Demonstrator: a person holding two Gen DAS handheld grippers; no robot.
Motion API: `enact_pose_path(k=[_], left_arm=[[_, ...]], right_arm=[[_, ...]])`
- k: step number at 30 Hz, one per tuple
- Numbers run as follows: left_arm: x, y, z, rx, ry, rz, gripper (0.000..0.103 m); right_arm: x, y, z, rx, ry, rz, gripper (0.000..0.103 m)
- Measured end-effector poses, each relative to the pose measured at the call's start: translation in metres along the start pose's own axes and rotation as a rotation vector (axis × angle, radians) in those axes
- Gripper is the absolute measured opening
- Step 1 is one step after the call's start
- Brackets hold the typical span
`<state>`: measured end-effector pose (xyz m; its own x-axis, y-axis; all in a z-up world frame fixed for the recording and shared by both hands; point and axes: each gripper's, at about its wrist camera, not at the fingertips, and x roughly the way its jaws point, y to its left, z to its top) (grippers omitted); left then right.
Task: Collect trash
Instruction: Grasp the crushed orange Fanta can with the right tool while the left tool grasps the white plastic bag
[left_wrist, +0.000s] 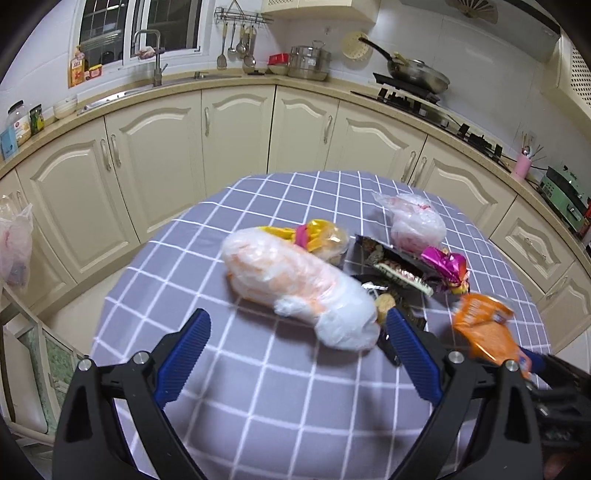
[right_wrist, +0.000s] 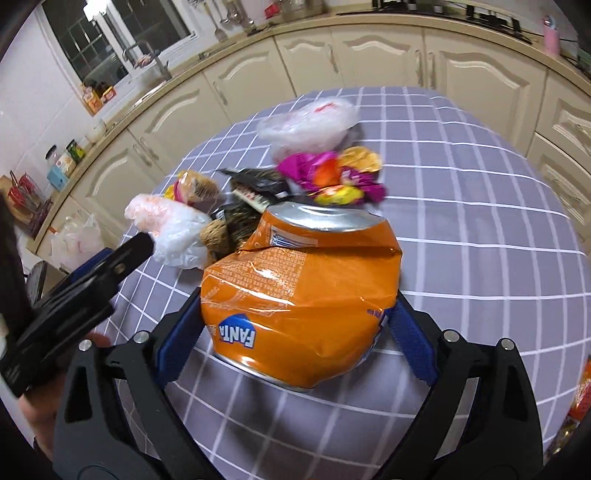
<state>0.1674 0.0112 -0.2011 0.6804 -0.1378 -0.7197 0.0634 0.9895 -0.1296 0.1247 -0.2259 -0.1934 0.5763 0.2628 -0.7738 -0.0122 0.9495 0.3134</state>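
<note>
Two close wrist views angled down, sharing the checked table (left_wrist: 258, 387) and litter.

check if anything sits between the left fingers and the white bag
Nothing visible does. The left gripper is open, with only bare tablecloth between its fingers and the white bag. A brown scrap lies by the bag's right end.

Both claws: black plastic frames, blue ribbed pads (left_wrist: 413, 354), silver screws (left_wrist: 455, 357) at the finger pivots.
</note>
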Motion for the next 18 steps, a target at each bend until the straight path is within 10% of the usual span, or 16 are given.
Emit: enact_pose_path(k=[5, 9, 18], left_arm=[[0.030, -0.006, 0.011, -0.034, 0.033, 0.043, 0.093], [0.045, -0.005, 0.007, -0.039, 0.084, -0.047, 0.036], [0.010, 0.017, -0.014, 0.012, 0.038, -0.075, 0.028]], right_arm=[[-0.011, -0.014, 0.001, 0.025, -0.024, 0.002, 0.091], [-0.019, -0.014, 0.001, 0.026, -0.040, 0.014, 0.091], [-0.033, -0.016, -0.003, 0.040, -0.074, 0.048, 0.091]])
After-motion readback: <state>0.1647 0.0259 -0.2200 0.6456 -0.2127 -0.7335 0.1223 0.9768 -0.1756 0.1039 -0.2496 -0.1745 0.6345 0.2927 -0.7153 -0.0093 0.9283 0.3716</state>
